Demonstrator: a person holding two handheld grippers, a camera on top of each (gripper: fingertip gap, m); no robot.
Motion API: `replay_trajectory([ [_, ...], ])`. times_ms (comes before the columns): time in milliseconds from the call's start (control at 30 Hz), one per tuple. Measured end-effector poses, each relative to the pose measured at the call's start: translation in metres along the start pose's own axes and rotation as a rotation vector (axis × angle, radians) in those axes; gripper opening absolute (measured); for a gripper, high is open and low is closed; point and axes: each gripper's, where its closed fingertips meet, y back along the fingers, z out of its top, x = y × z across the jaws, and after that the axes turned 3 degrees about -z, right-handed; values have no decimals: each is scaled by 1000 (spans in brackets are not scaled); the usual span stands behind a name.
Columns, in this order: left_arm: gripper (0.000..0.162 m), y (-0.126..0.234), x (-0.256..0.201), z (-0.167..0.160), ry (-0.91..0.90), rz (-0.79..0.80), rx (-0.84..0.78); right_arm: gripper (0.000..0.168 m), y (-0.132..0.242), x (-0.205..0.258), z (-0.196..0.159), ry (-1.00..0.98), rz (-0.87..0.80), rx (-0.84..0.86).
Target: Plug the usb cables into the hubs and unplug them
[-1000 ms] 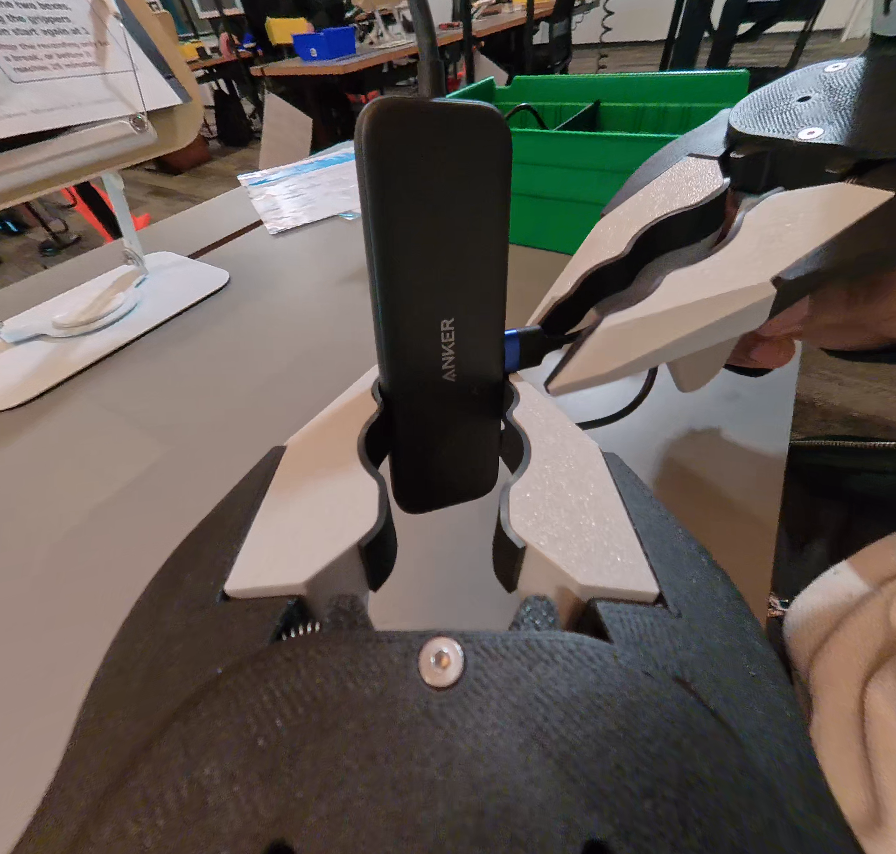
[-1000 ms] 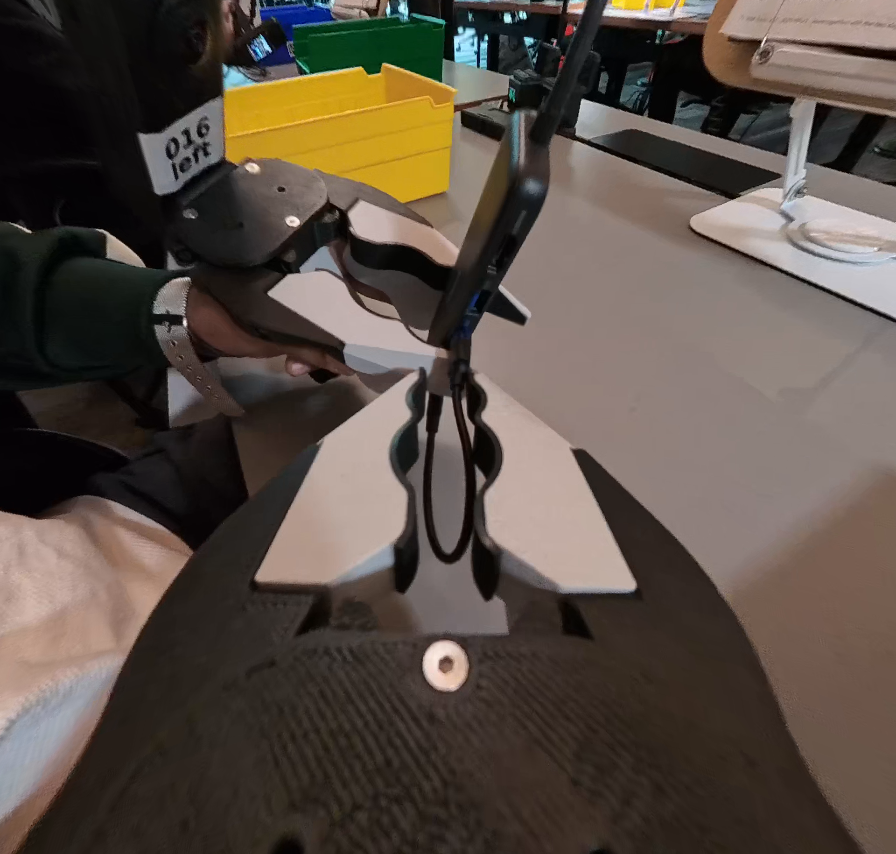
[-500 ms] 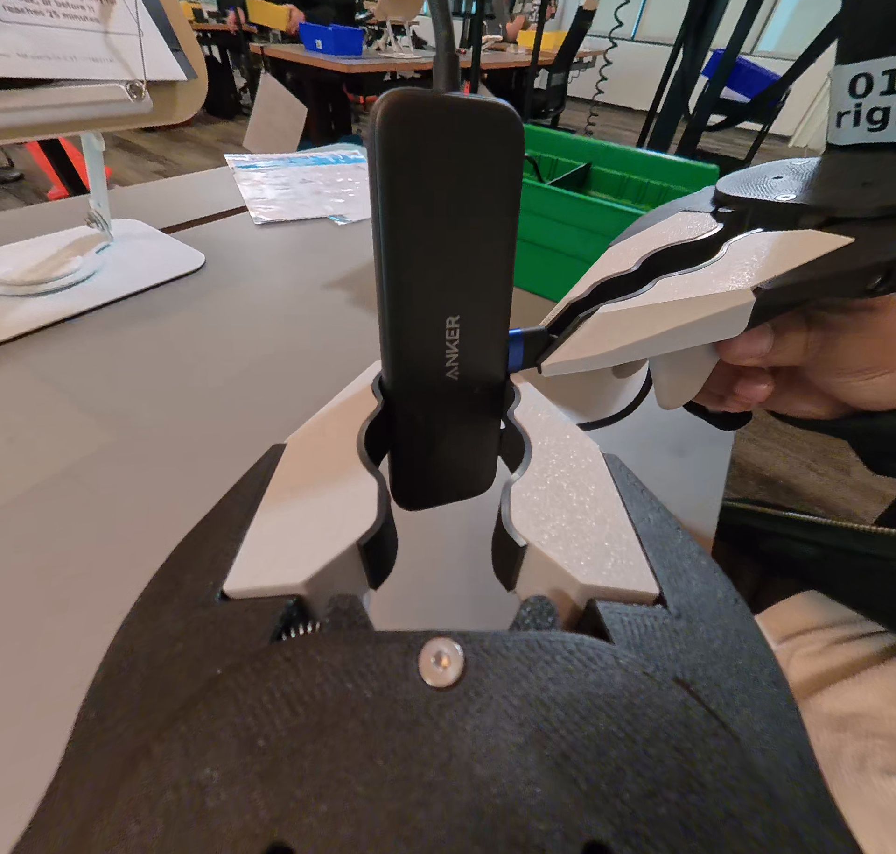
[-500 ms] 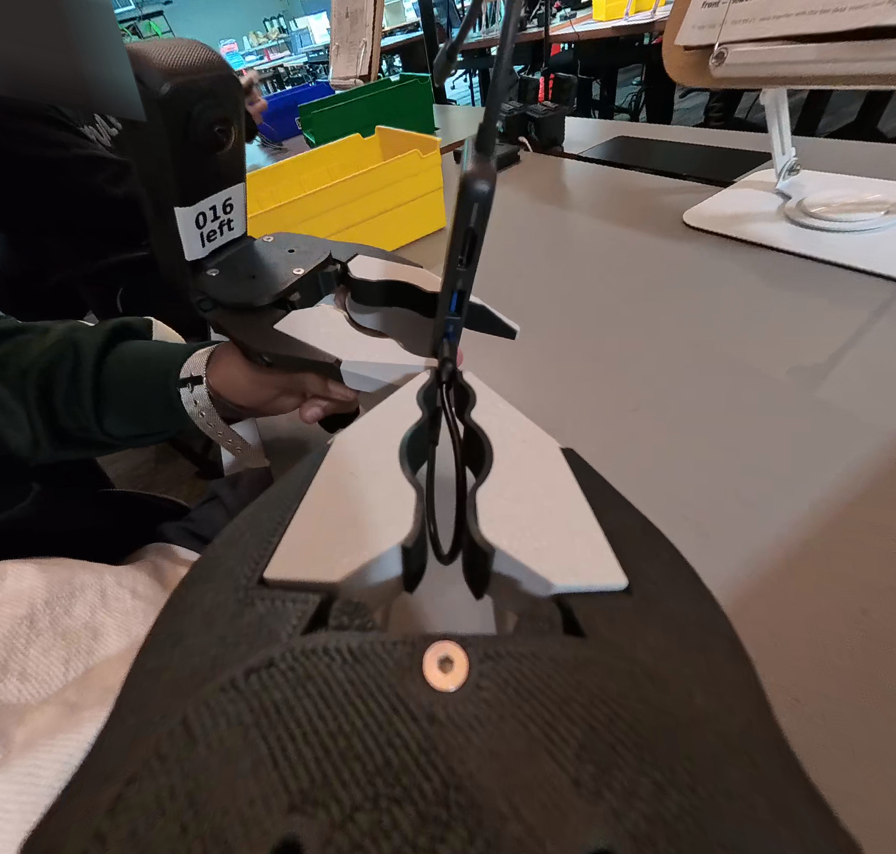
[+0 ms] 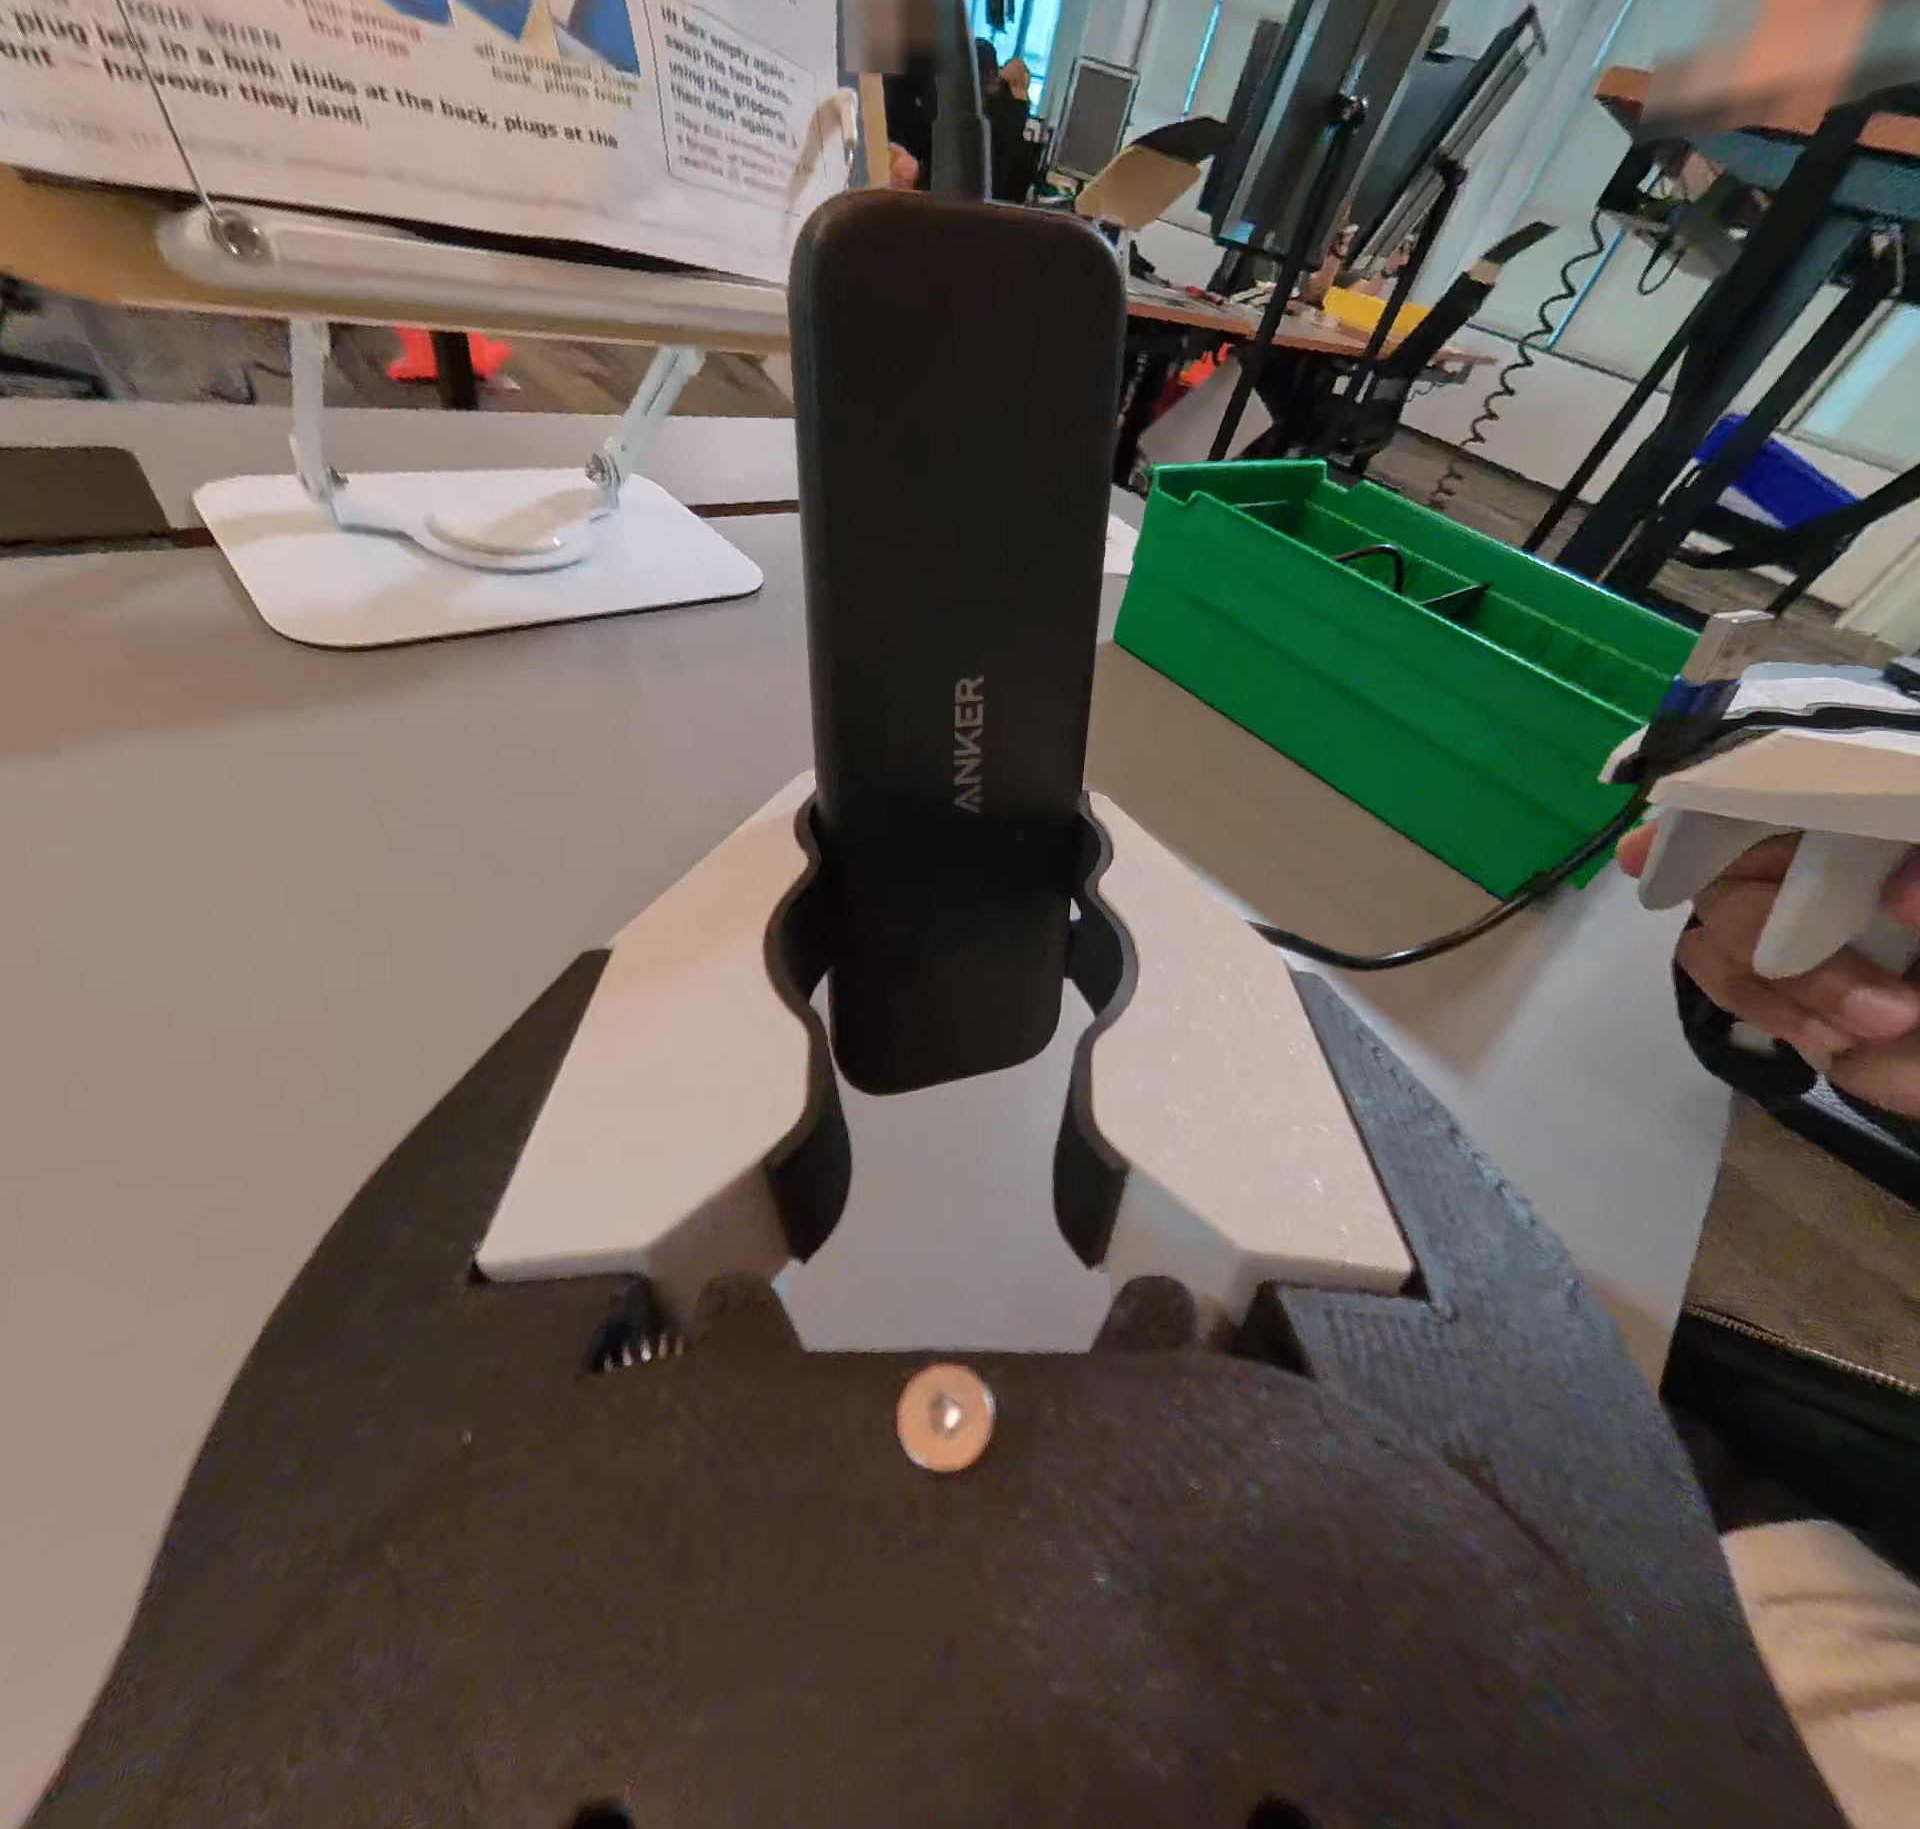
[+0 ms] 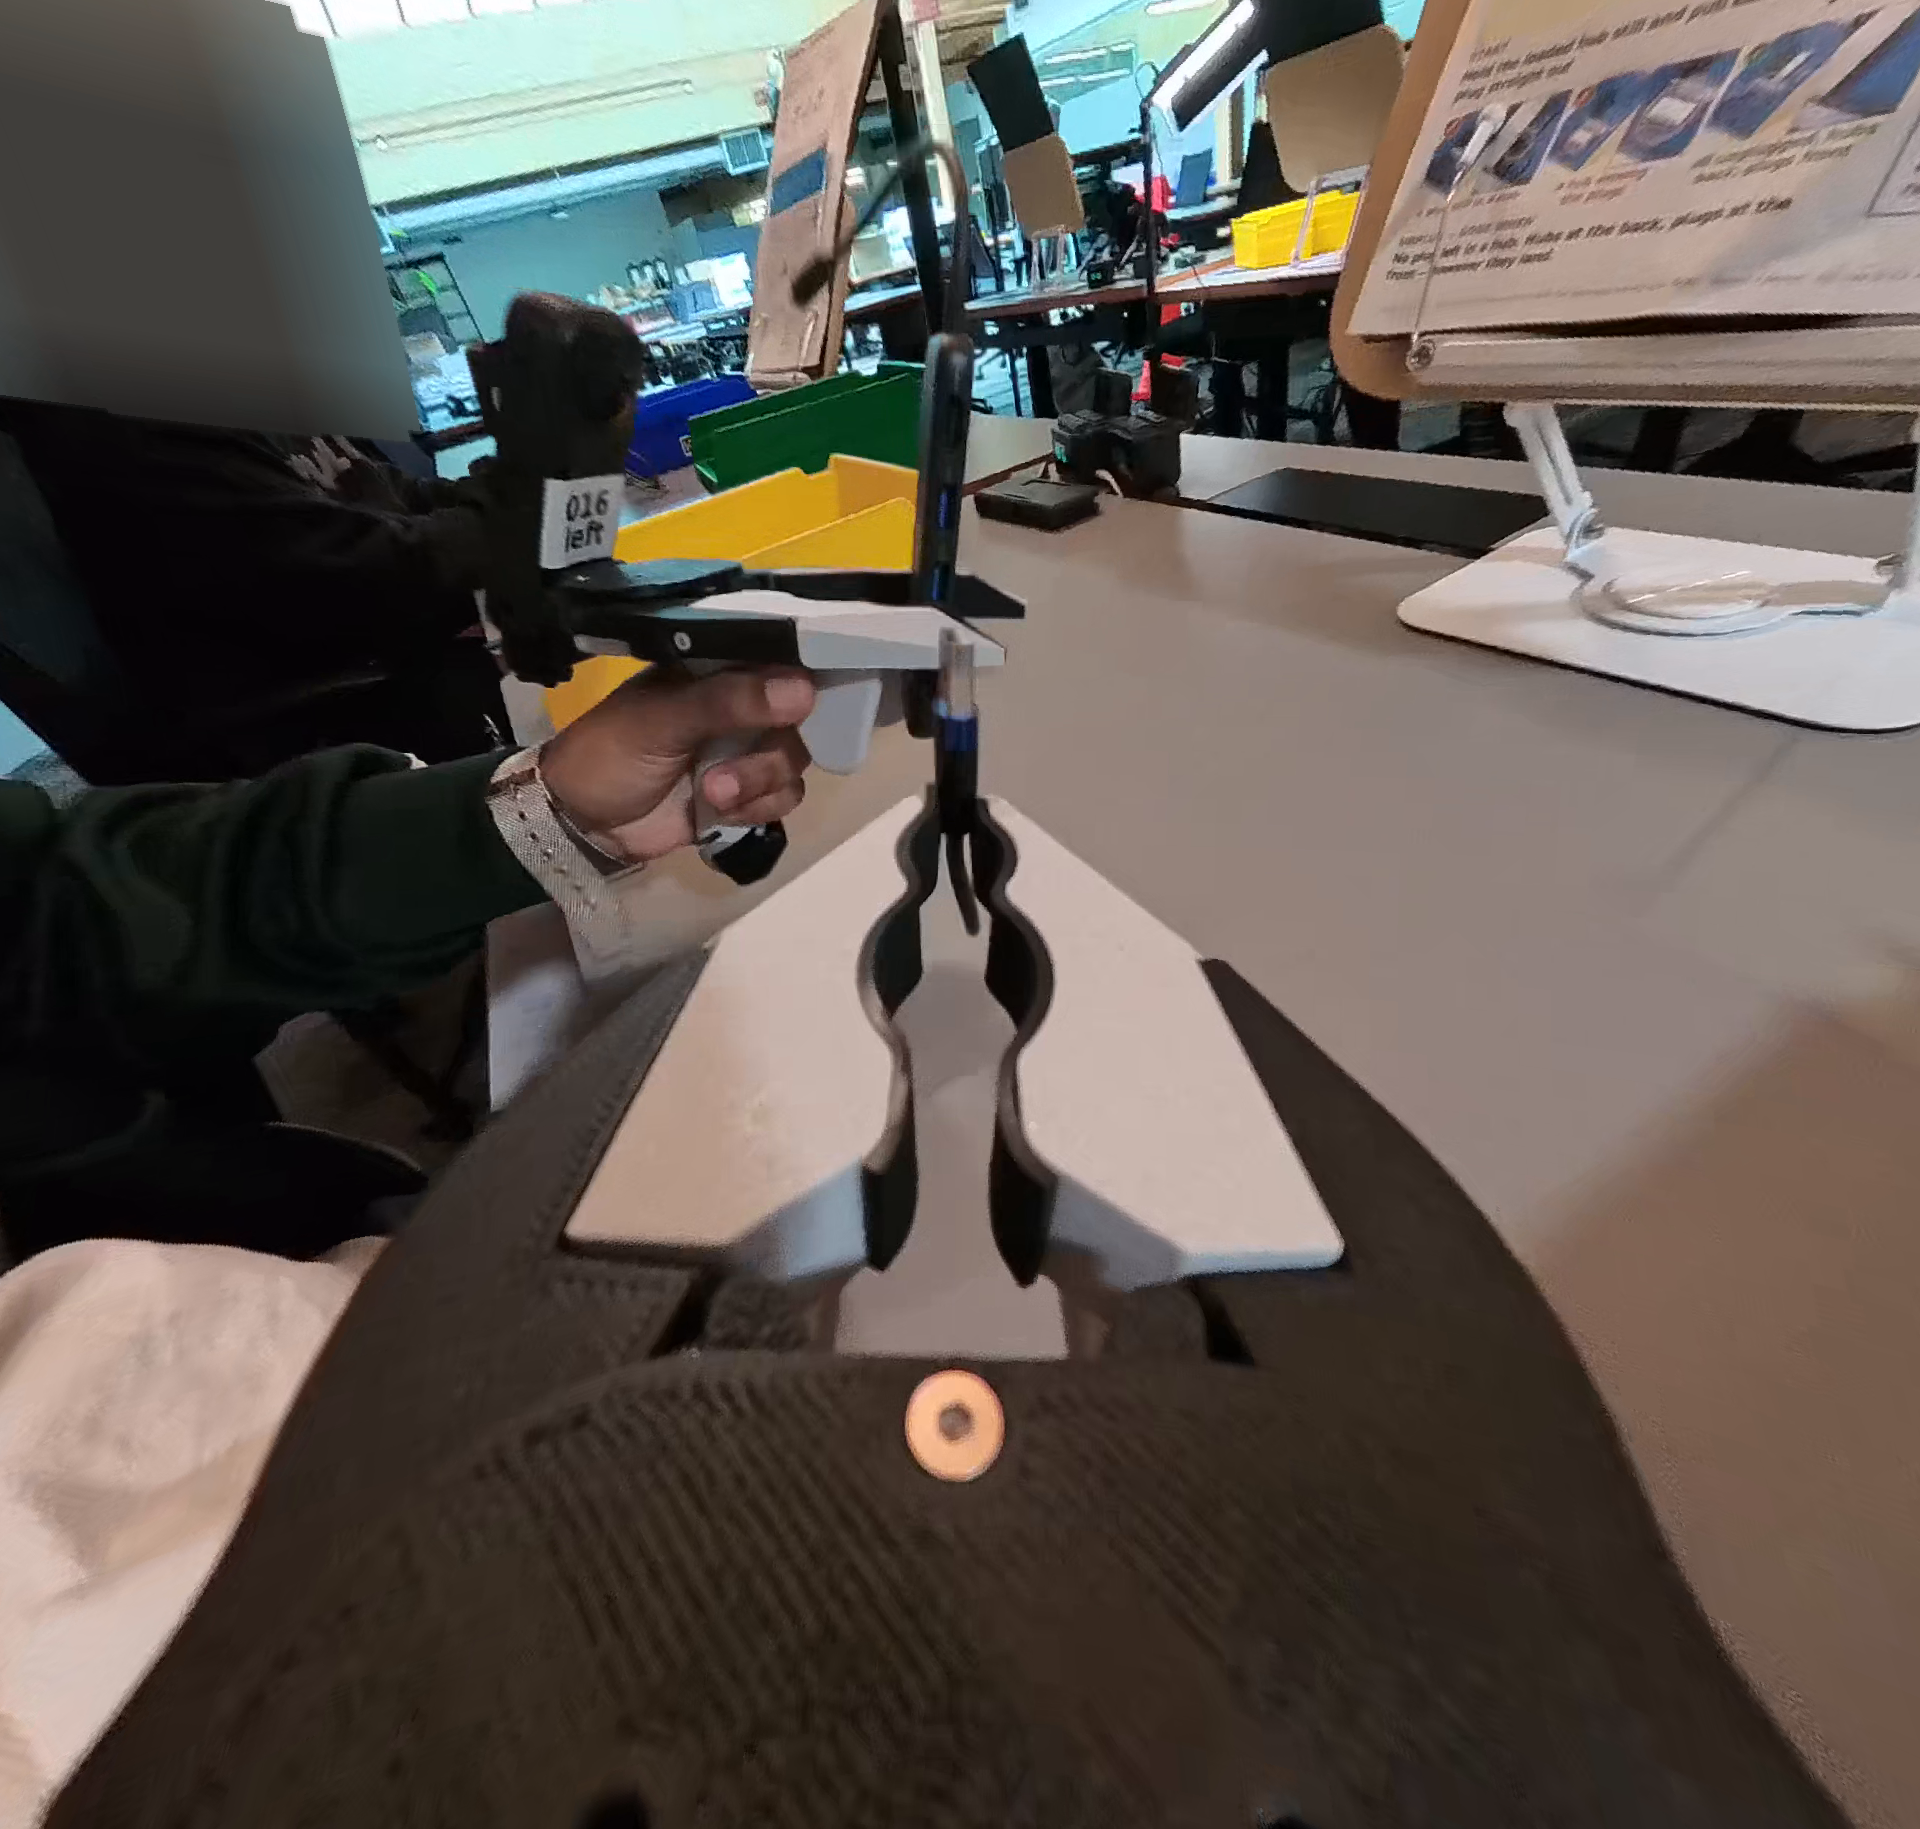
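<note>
My left gripper [image 5: 945, 823] is shut on a black USB hub [image 5: 951, 574] and holds it upright above the grey table [image 5: 312, 844]; its cable runs up out of view. My right gripper [image 6: 954, 805] is shut on a USB plug [image 6: 956, 688] with a blue collar and bare metal tip, clear of the hub [image 6: 943, 491]. In the left wrist view the right gripper [image 5: 1662, 756] sits far right with the plug [image 5: 1720, 652] pointing up and its black cable [image 5: 1455, 932] sagging to the table. In the right wrist view the left gripper [image 6: 987, 621] is just behind the plug.
A green bin [image 5: 1403, 657] with a cable inside stands right of the hub. A yellow bin [image 6: 769, 543] sits behind the left gripper. A white stand [image 5: 488, 564] holds an instruction sheet [image 5: 416, 65] at the back. A person's hand [image 6: 675, 771] holds the left gripper.
The plug has come out of the hub's side port. My right gripper pulled away to the right with it; the left gripper swung the hub left.
</note>
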Motion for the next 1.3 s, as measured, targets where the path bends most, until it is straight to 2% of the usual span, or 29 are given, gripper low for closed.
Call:
replay_trajectory([
  [167,43,-8,-24,-12,80,-80,28,4,-9,3,-10,5,11,1],
  [200,43,-11,-32,-15,74,-96,37,9,-14,7,-15,7,19,18],
  [300,43,-16,-54,-22,69,-133,56,35,-25,16,-34,12,36,88],
  [400,43,-18,-67,-24,82,-152,57,40,-31,20,-44,24,29,129],
  [567,42,-18,-80,-27,142,-179,49,33,-29,17,-42,23,18,123],
  [633,43,-19,-82,-30,143,-184,58,22,-28,20,-42,19,41,127],
  [667,43,-20,-82,-31,144,-188,60,8,-28,21,-43,26,41,139],
  [700,43,-20,-81,-33,140,-195,77,6,-28,20,-44,39,30,153],
  [967,43,-22,-81,-35,186,-257,116,4,-27,18,-43,-22,37,202],
  [1300,43,-19,-85,-28,159,-297,110,4,-23,21,-34,72,-10,201],
])
